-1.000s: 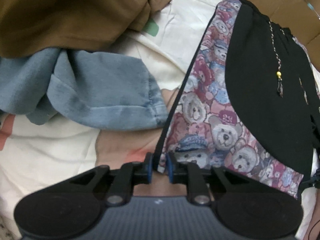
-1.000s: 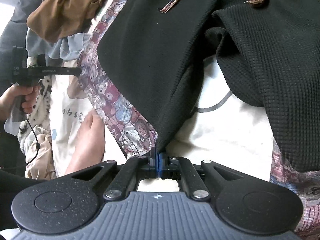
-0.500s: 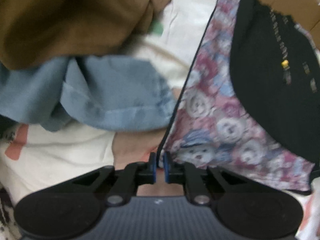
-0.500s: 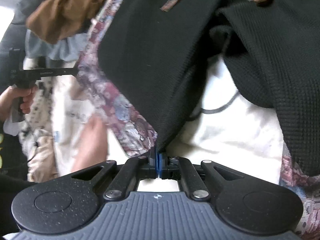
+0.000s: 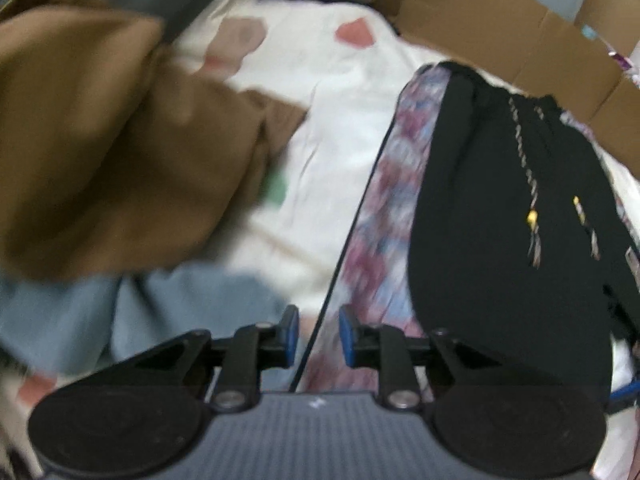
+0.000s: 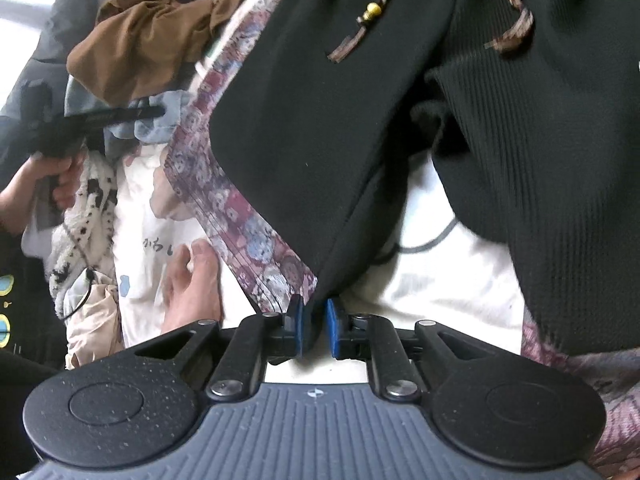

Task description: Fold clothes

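Observation:
A black garment (image 5: 500, 220) with a teddy-bear print panel (image 5: 384, 208) and beaded drawstrings (image 5: 532, 216) lies on the patterned white sheet (image 5: 320, 80). In the left wrist view my left gripper (image 5: 319, 336) is open, and the garment's dark hem runs loosely between its blue pads. The right wrist view shows my right gripper (image 6: 315, 322) open by a small gap, with a corner of the black garment (image 6: 320, 120) hanging into that gap. The bear print strip (image 6: 240, 216) runs leftward toward the left gripper (image 6: 158, 111), which a hand (image 6: 52, 184) holds.
A brown garment (image 5: 120, 140) and a blue denim piece (image 5: 160, 304) lie to the left. A cardboard box wall (image 5: 500, 28) stands behind. Black ribbed knit (image 6: 540, 160) lies at the right, spotted white fabric (image 6: 88, 208) and a person's bare foot (image 6: 192, 280) at the left.
Both grippers have opened: the left let go of the bear print hem and the right loosened from the black corner. The left view has tilted up toward the box.

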{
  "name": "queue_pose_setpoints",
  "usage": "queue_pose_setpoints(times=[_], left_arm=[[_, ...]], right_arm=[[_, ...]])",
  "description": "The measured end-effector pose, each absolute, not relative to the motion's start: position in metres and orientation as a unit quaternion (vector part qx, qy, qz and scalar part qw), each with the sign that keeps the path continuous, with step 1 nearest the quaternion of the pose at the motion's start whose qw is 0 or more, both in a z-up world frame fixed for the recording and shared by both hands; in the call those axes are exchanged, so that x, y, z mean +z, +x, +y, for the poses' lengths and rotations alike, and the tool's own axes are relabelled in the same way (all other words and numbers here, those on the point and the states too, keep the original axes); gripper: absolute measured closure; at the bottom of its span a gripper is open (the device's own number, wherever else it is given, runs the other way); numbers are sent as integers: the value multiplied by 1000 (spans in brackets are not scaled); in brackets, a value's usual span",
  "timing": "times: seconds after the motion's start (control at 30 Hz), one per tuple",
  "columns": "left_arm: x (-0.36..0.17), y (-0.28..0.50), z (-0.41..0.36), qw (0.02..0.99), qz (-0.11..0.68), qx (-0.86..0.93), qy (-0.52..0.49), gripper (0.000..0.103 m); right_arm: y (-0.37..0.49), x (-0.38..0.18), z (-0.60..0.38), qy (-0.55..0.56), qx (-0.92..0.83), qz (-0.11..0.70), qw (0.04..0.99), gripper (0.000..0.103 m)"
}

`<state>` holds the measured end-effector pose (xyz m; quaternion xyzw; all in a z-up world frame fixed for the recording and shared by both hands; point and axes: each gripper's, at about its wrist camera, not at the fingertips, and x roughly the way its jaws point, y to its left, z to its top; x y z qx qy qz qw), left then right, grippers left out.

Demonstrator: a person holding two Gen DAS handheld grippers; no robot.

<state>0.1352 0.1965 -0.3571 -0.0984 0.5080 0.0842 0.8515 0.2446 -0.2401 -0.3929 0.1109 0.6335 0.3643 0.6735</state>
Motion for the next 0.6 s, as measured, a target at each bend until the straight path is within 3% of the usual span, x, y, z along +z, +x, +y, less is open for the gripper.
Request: queue_pose_setpoints(times=[0.6], left_arm=[[-391,276,185,893,436,58,-97,80]], right_arm=[[251,-383,-265,141,335,613,702,91]])
